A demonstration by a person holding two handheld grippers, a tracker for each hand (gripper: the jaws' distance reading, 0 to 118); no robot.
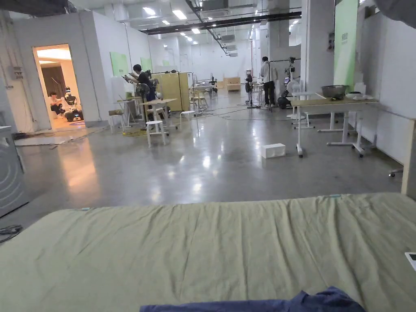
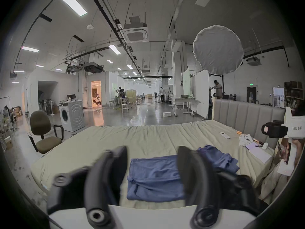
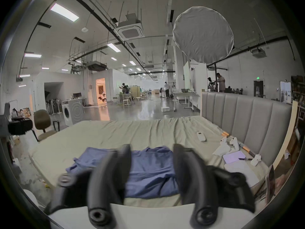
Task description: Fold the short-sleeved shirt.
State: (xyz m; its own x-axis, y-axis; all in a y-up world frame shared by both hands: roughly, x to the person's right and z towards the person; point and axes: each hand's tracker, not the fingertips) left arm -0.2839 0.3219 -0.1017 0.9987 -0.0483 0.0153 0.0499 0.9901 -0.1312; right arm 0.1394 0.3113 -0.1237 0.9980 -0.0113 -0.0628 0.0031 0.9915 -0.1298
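Observation:
A blue short-sleeved shirt (image 2: 155,178) lies on the pale green bed sheet (image 2: 148,140) near the bed's front edge, partly folded into a rectangle with a loose part trailing to the right. The head view catches just its top edge (image 1: 321,301) at the bottom of the frame. My left gripper (image 2: 152,151) hovers above the shirt, jaws wide apart and empty. My right gripper (image 3: 151,150) likewise hangs over the shirt (image 3: 148,171), open with nothing held. The right gripper's white body (image 2: 295,128) also appears at the far right of the left gripper view.
A remote (image 3: 201,136), white items and a tablet (image 3: 233,157) lie by the grey padded headboard (image 3: 239,117) at the right. An office chair (image 2: 41,133) and a washing machine (image 2: 72,115) stand left of the bed. People work at distant tables.

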